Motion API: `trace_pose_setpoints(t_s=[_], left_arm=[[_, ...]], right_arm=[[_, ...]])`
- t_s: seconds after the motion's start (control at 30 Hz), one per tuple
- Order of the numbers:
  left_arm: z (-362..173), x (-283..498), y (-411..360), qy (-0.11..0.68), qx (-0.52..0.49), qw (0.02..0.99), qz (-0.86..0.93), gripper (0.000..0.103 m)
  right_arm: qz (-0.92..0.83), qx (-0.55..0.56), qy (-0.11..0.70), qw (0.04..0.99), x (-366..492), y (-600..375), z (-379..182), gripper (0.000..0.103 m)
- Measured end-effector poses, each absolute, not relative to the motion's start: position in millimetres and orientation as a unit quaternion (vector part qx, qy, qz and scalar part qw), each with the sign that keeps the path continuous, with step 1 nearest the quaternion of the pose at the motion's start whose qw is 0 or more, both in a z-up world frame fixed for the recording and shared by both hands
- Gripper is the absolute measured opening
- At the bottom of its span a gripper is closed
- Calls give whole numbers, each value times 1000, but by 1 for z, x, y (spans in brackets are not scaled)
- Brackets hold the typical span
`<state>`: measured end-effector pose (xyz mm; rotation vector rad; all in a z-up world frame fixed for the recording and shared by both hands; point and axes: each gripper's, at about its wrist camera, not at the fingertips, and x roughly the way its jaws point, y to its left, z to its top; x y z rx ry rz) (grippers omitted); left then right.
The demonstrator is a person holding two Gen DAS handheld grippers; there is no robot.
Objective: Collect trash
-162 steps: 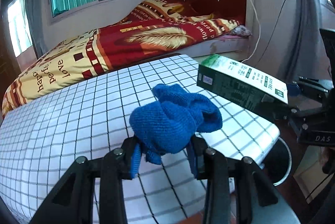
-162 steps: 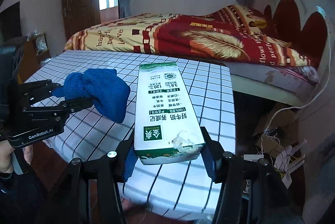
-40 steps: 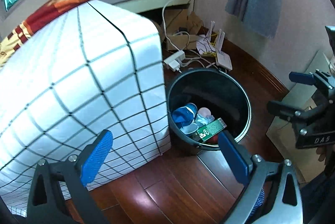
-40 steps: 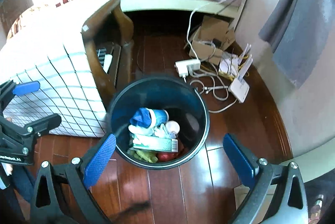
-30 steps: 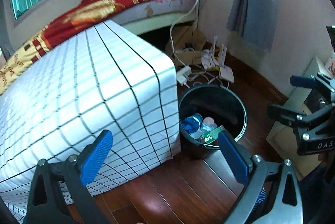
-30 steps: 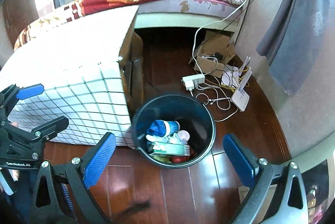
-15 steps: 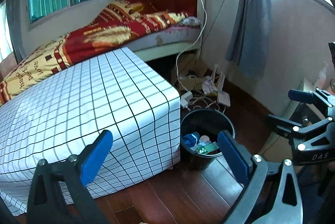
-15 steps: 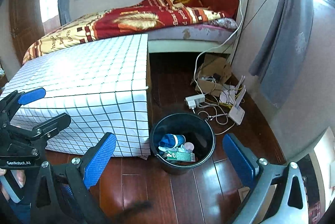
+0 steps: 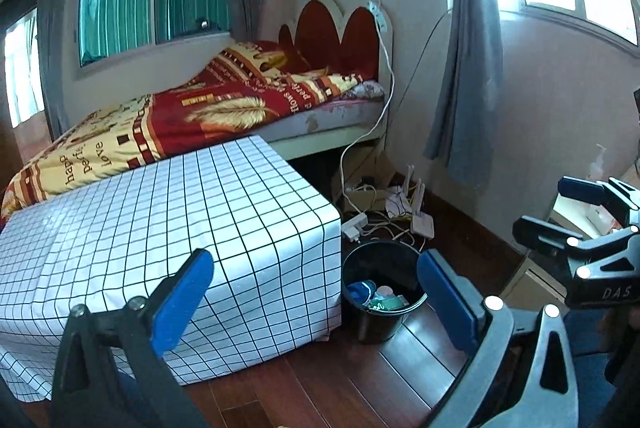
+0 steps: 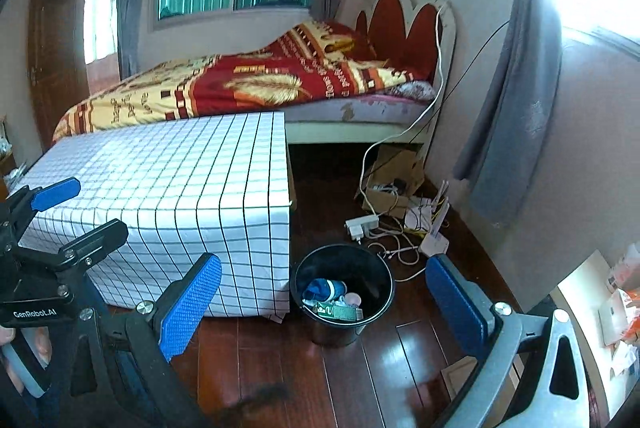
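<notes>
Bin (image 10: 382,270) beside table corner (image 10: 280,212), touching cloth | left tongs (image 9: 316,288) apart | right tongs (image 10: 324,298) apart

The black bin (image 10: 342,282) stands just beside the checked table (image 10: 180,180) — bare floorboards (image 10: 360,368) in front, cables (image 10: 384,232) crowding behind.

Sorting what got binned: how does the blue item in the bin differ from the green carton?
The blue item is soft-looking, rounded and bunched; the green carton is flat-sided, boxy and printed. The blue item sits toward the table side, the carton nearer the camera. Both lie inside the black bin.
</notes>
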<state>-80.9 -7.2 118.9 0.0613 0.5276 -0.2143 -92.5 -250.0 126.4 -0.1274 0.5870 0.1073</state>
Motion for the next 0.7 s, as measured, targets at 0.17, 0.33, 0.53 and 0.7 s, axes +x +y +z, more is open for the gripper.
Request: trace_pose_setpoints(t_s=[0.17, 0.33, 0.53, 0.7], left_arm=[[124, -87, -10, 247, 27, 963, -108, 102], [127, -87, -11, 240, 26, 964, -113, 102], [124, -88, -16, 242, 34, 962, -122, 102], [124, -92, -19, 244, 37, 961, -124, 102]], right_arm=[[50, -60, 275, 958, -97, -253, 137, 103], [50, -58, 271, 960, -97, -254, 140, 103], [51, -56, 277, 958, -96, -255, 139, 103], [51, -55, 279, 957, -96, -258, 137, 103]])
